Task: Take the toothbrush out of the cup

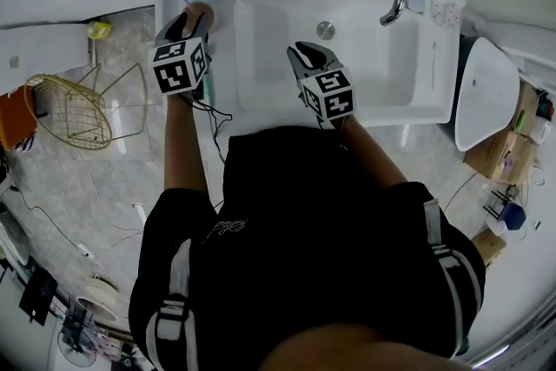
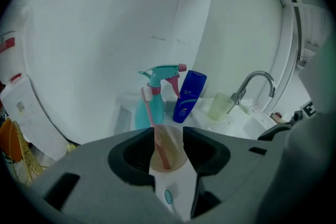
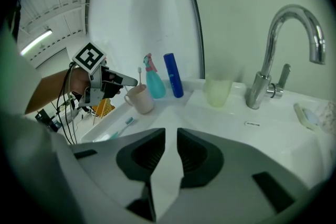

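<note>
Parted, my left claw (image 2: 168, 134) brackets the pink plastic toothbrush (image 2: 148, 113), unlifted from its pink cup (image 2: 173, 150); right claw (image 3: 171, 136) narrowly apart, empty.

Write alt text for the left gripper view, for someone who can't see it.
The left gripper, jaws apart, frames a pink cup with a pink toothbrush standing in it. Behind the cup stand a teal spray bottle, a blue bottle and a pale green cup, with a chrome faucet at the right.
</note>
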Demonstrator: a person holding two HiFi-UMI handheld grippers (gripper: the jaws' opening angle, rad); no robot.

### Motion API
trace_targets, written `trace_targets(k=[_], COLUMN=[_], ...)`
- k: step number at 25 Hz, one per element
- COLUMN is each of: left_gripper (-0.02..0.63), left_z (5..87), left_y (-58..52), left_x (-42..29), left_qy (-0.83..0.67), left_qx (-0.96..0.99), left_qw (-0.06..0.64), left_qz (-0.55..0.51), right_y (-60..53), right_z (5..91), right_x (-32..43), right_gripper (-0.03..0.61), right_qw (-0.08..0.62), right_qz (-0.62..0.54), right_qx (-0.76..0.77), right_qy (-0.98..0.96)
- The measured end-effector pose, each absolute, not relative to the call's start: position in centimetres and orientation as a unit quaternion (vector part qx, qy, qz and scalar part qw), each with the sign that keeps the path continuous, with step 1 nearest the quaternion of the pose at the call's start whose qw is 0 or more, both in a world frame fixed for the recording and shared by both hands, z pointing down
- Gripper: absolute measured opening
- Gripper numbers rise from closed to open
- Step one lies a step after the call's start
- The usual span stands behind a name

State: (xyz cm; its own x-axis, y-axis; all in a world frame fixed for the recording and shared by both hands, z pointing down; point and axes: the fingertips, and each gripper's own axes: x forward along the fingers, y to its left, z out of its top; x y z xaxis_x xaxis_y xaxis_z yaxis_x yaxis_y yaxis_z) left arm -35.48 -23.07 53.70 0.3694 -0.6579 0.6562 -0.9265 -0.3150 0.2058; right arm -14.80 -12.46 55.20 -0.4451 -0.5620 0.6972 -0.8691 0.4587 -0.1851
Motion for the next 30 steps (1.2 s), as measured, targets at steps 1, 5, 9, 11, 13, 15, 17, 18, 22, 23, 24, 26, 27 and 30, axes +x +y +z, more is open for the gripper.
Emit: trace_targets(k=[1, 5, 9, 11, 13, 15, 17, 18, 22, 23, 24, 26, 27, 30], left_gripper=[0.174, 0.156, 0.161, 0.161, 0.160, 0.133, 0.120, 0.099, 0.049, 0.049, 0.049, 0.049, 0.049, 0.049], left_z=[54.0, 55.3, 56.1, 56.4, 56.8, 57.4, 57.7, 57.6, 57.4, 57.4, 57.4, 57.2, 56.9, 55.1], left_y=[-23.3, -23.8, -24.4, -24.8, -25.1, -25.2, -25.3, -25.4, -25.6, -25.7, -25.7, -25.7, -25.6, -25.5], left_x=[-35.4, -35.5, -35.7, -35.4, -35.0, -35.0, -35.1, -35.1, -35.5, -35.5, -35.5, -35.6, -35.7, -36.1], left_qy=[-0.506, -0.499, -0.501, -0.504, -0.509, -0.518, -0.528, -0.533, -0.545, -0.545, -0.546, -0.549, -0.551, -0.557], left_qx=[0.776, 0.770, 0.759, 0.755, 0.750, 0.742, 0.734, 0.731, 0.729, 0.731, 0.733, 0.737, 0.739, 0.742], left_qw=[0.288, 0.288, 0.285, 0.283, 0.283, 0.280, 0.274, 0.270, 0.257, 0.253, 0.249, 0.241, 0.236, 0.220], left_qz=[0.241, 0.275, 0.303, 0.308, 0.314, 0.322, 0.328, 0.329, 0.325, 0.323, 0.321, 0.312, 0.309, 0.302], right_y=[-12.6, -13.0, -13.1, -13.2, -13.3, -13.3, -13.3, -13.2, -13.2, -13.3, -13.3, -13.3, -13.3, -13.1], right_z=[55.3, 55.5, 55.7, 55.9, 56.0, 56.1, 56.1, 56.2, 56.3, 56.3, 56.3, 56.2, 56.1, 55.9], right_x=[-14.7, -14.6, -14.3, -14.1, -13.9, -13.9, -13.9, -13.9, -13.8, -13.8, -13.8, -13.8, -13.7, -13.6], right_gripper=[0.077, 0.077, 0.077, 0.077, 0.077, 0.077, 0.077, 0.077, 0.077, 0.077, 0.075, 0.076, 0.076, 0.075], right_qw=[0.283, 0.284, 0.286, 0.287, 0.288, 0.289, 0.290, 0.291, 0.292, 0.292, 0.291, 0.290, 0.289, 0.286], right_qz=[0.273, 0.280, 0.286, 0.288, 0.289, 0.289, 0.289, 0.290, 0.291, 0.288, 0.286, 0.281, 0.280, 0.279], right_qx=[0.447, 0.455, 0.461, 0.463, 0.465, 0.465, 0.463, 0.462, 0.458, 0.457, 0.456, 0.454, 0.453, 0.451], right_qy=[-0.803, -0.796, -0.790, -0.787, -0.786, -0.785, -0.786, -0.786, -0.788, -0.789, -0.791, -0.794, -0.795, -0.798])
